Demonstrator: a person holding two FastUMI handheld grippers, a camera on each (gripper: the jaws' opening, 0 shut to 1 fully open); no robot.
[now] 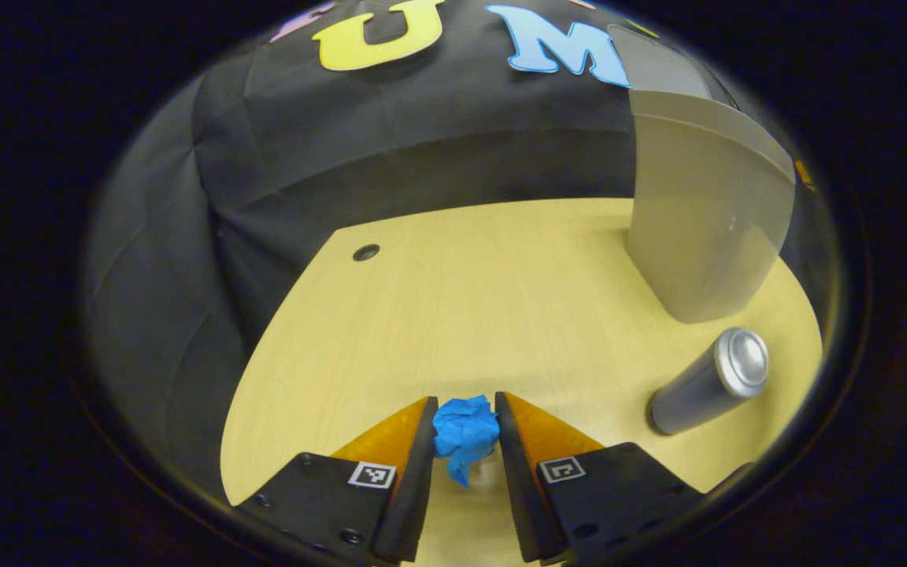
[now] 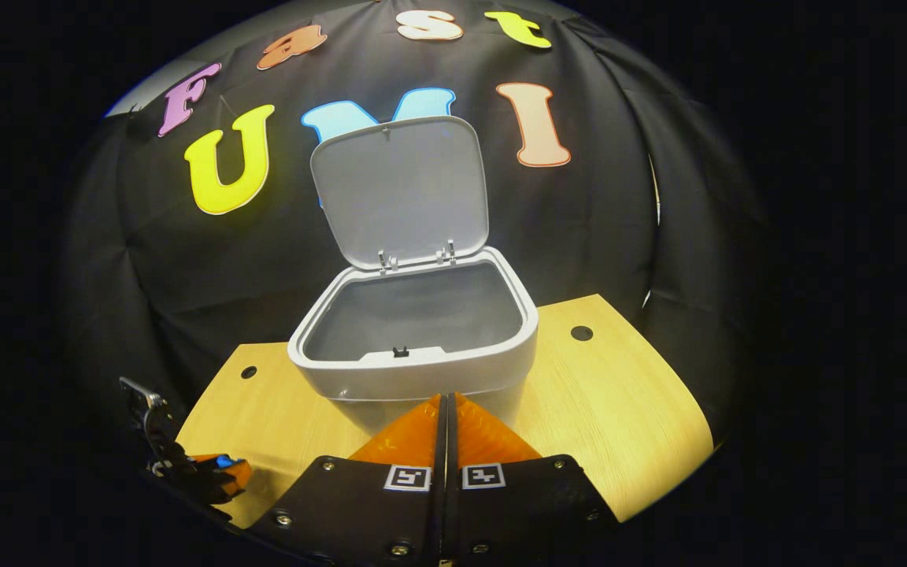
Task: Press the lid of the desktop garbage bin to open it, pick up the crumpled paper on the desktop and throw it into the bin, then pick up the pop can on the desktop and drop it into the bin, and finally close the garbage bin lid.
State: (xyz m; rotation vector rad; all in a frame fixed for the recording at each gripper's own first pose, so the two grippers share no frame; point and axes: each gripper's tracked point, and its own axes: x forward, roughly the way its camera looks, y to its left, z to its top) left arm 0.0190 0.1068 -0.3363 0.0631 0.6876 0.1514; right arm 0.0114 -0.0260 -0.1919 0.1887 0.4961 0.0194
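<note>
Blue crumpled paper [image 1: 465,431] clamped between both fingers of left gripper [image 1: 464,429], lifted or barely off the wood-grain tabletop [image 1: 461,315] — hard to tell which from the left gripper view. Small shadow under the wad suggests slightly raised.

Scanning left to right in left gripper view: cable hole [image 1: 366,253] far left on tabletop, paper in gripper at centre, grey bin [image 1: 701,228] up and to the right, pop can [image 1: 709,382] lying on its side near the bin's base, top end facing camera, long axis running roughly away toward lower left. Can just beside bin, apart from paper.

Right gripper view, left to right: left gripper [image 2: 213,471] low at far left edge with a bit of blue showing, bin [image 2: 422,370] dead ahead with lid [image 2: 400,189] swung up and standing open on rear hinges, cavity looks empty. Right gripper [image 2: 446,417] fingers pressed together, holding nothing, parked just in front of bin's front wall.

Judged stage: lid open, paper grasped, not yet dropped.

Key relation: bin mouth sits forward and to the right of left gripper, and higher than the paper. Needs lift plus rightward carry over the rim. Can lies along that path, low; should clear if lifted first. Right gripper near front wall, possible crowding.
</note>
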